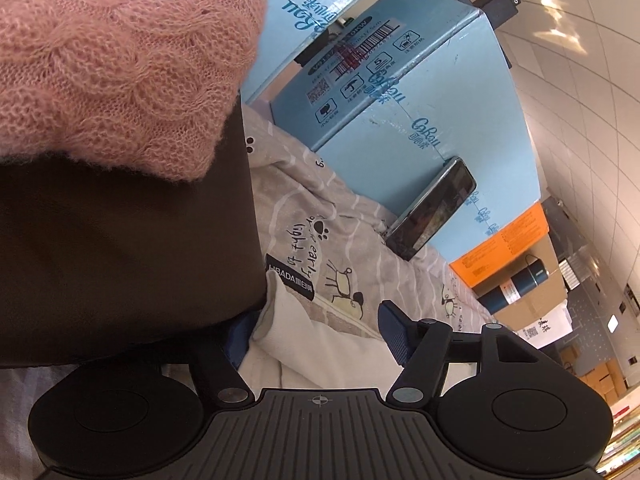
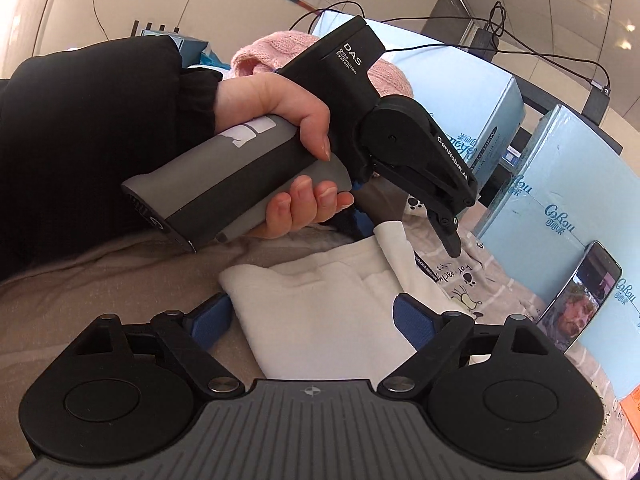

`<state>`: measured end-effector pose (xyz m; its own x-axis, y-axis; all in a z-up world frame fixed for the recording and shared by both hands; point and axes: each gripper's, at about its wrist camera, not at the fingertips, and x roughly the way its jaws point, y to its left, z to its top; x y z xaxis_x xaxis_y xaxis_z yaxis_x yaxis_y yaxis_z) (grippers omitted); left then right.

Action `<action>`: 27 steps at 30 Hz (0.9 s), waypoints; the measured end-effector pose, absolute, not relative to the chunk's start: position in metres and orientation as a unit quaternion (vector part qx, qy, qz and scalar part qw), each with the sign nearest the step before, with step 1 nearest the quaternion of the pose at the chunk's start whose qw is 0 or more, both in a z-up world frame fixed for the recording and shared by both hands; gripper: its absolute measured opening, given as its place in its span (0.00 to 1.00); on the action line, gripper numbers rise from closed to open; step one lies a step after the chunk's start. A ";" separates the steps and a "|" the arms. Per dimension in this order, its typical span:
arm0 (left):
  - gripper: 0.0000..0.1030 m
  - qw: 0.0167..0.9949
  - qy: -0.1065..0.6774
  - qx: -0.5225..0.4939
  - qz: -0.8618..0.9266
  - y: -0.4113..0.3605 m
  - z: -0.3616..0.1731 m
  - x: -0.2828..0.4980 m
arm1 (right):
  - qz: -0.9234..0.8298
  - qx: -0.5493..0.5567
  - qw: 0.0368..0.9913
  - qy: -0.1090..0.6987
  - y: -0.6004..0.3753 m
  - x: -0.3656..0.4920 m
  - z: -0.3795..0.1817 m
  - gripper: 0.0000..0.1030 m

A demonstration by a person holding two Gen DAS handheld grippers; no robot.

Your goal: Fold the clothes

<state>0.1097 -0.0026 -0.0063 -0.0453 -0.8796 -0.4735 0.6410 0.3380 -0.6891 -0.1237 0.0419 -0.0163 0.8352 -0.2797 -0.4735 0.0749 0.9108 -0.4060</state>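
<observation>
Right now the left gripper (image 1: 316,336) hangs over a white garment (image 1: 304,344) on a grey printed bedsheet (image 1: 340,232); its 2 blue-padded fingers (image 1: 394,334) stand well apart, the white cloth lying between them, and whether either pad touches it cannot be told. A dark brown garment (image 1: 120,248) fills the left of that view, hiding most of the left finger, with a pink knitted sweater (image 1: 120,52) above it. From the right wrist camera, the right gripper (image 2: 312,320) also has its fingers (image 2: 412,322) spread wide, gripping nothing, over the same white garment (image 2: 312,320), which lies folded on the sheet (image 2: 492,276). Beyond it a hand (image 2: 280,120) in a black sleeve grasps the handle of the left gripper (image 2: 448,236). Light blue cardboard boxes (image 1: 440,92) stand at the sheet's far edge, and a phone (image 1: 432,208) leans against 1 of them.
</observation>
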 end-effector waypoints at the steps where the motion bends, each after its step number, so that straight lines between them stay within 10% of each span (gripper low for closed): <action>1: 0.52 0.678 0.455 -0.124 -0.563 -0.005 -0.007 0.108 | -0.094 -0.186 0.940 0.272 0.042 -0.120 -0.016 0.77; 9: 0.07 0.709 0.427 -0.090 -0.554 -0.007 -0.009 0.104 | -0.092 -0.139 0.952 0.258 0.030 -0.121 -0.007 0.07; 27: 0.05 0.750 0.230 -0.058 -0.617 -0.046 0.103 -0.006 | -0.155 -0.016 0.986 0.063 -0.014 -0.231 0.055 0.04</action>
